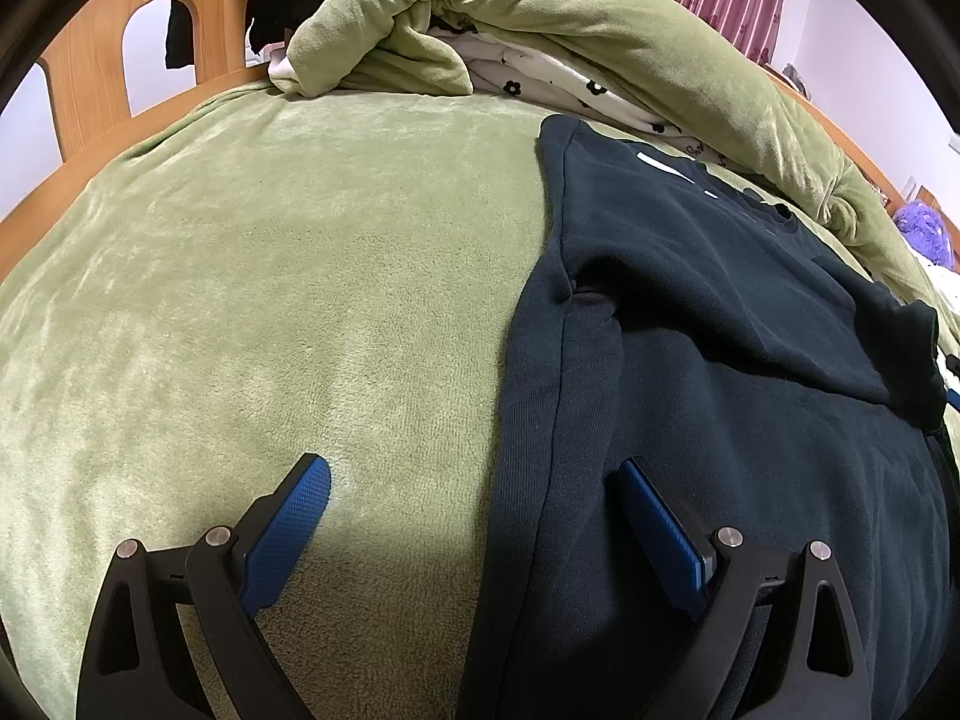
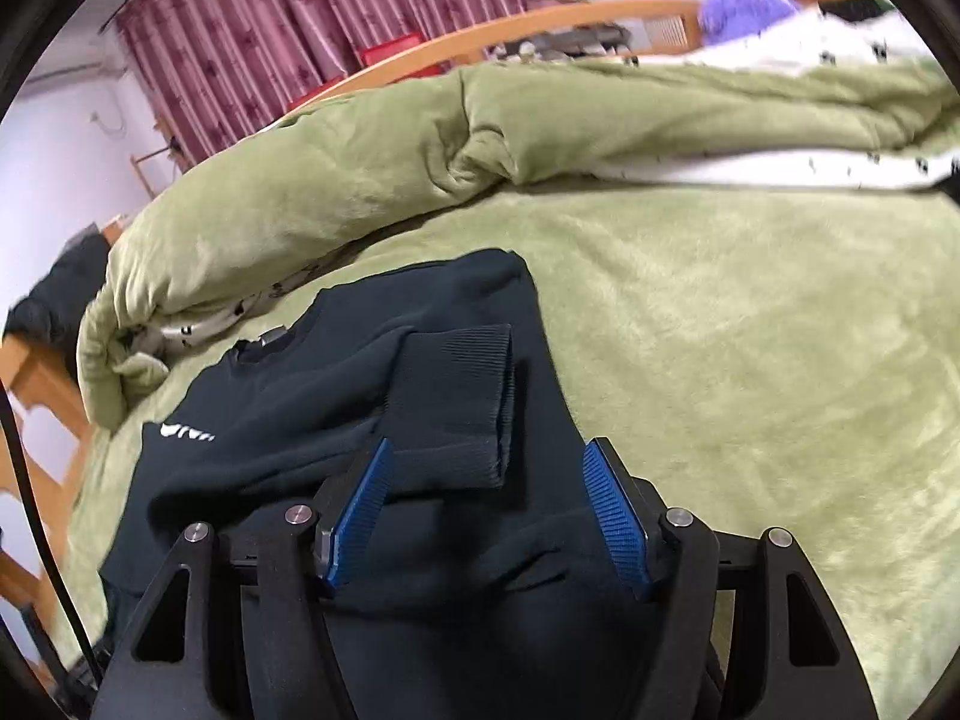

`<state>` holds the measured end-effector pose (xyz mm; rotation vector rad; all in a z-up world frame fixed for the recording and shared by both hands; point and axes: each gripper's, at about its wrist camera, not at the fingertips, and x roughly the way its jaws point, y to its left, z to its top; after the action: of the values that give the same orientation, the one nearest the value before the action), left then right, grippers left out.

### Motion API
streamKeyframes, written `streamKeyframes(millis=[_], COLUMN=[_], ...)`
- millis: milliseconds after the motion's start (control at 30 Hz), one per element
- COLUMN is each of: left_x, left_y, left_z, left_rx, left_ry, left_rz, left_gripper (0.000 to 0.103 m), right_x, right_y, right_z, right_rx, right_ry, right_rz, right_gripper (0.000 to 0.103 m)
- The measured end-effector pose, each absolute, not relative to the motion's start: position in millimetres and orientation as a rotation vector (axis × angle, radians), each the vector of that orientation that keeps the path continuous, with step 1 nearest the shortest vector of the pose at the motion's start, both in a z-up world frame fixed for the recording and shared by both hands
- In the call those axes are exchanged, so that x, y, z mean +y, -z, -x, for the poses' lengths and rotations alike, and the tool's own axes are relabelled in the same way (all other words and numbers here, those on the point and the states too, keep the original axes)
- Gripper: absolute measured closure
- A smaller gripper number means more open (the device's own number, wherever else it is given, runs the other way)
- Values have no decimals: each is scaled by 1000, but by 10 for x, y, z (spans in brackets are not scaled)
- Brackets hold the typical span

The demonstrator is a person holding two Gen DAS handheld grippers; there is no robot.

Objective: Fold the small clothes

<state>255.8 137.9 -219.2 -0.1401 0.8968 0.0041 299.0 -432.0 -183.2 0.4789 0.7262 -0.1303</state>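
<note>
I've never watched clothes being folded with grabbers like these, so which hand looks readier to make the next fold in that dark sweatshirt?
Probably the left. The left gripper is open astride the sweatshirt's unfolded side edge. The right gripper is open too, above a sleeve cuff already folded inward.

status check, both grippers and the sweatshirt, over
Left gripper open, empty, at sweatshirt edge. Right gripper open over folded-in sleeve cuff, not clamped. Bunched green blanket behind, not in the way.
</note>
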Motion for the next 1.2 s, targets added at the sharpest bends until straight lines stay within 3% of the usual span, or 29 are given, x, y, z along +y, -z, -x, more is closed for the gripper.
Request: streamKeyframes(millis=[233,333,367,467,900,1133,1200], left_x=[1379,1378,1378,1378,1386,1394,1394], left_y=[2194,2194,2194,2194,2181,2189,2191], left_z=[-2558,-2557,-2557,-2557,-2557,-2548,-2542], left_rx=[897,897,896,896,887,884,882], left_ry=[-4,-4,-4,-4,2,7,9], left_rz=[140,140,140,141,164,174,179], left_gripper=[7,7,7,7,7,7,7], right_x=[-4238,-4145,-4121,-3999,-2742,-1489,-1138], right_y=[2085,2047,2013,1819,718,770,887], right_z=[-3323,-3350,-3340,-3327,-3351,-3529,-3556], right_rx=[793,761,751,721,603,666,711], right_ry=[87,80,77,57,-118,-294,-315], right_rz=[-533,-507,-491,-437,-215,-50,-15], right_gripper=[38,60,75,93,93,94,84])
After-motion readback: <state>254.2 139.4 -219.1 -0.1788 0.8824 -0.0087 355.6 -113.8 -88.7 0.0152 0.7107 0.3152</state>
